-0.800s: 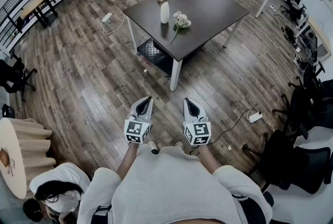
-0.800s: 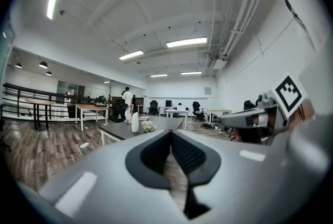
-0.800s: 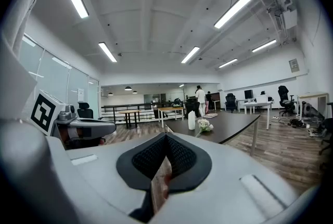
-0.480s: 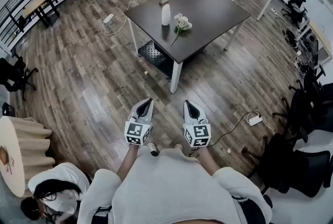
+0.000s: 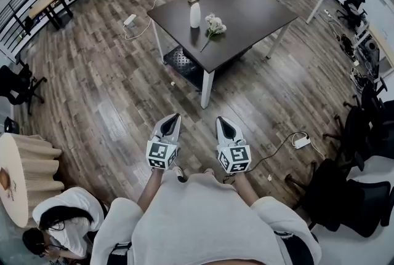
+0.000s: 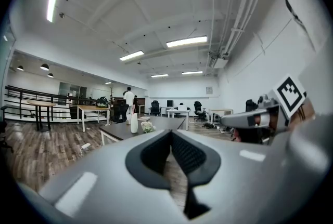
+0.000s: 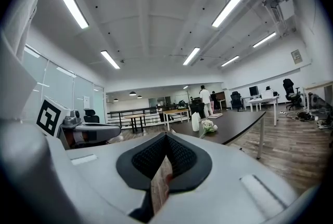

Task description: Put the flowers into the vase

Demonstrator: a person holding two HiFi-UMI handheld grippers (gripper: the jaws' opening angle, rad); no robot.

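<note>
little has moved: flowers (image 5: 215,26) lie on the table (image 5: 252,8) beside the upright vase (image 5: 195,15), well apart from the left gripper (image 5: 175,116) and right gripper (image 5: 220,118), both clenched empty; the approach seems in hand, and next calls for closing in and opening jaws.

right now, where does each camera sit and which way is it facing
Head view: on the person's head, looking steeply down at floor and dark table; shows torso, forearms, left tool, right tool.
Left gripper view: on the left tool, looking level toward the table; shows its shut jaws, the right tool beside.
Right gripper view: on the right tool, facing likewise; shut jaws, the left tool beside.
Shared: all show vase and flowers on the table.
</note>
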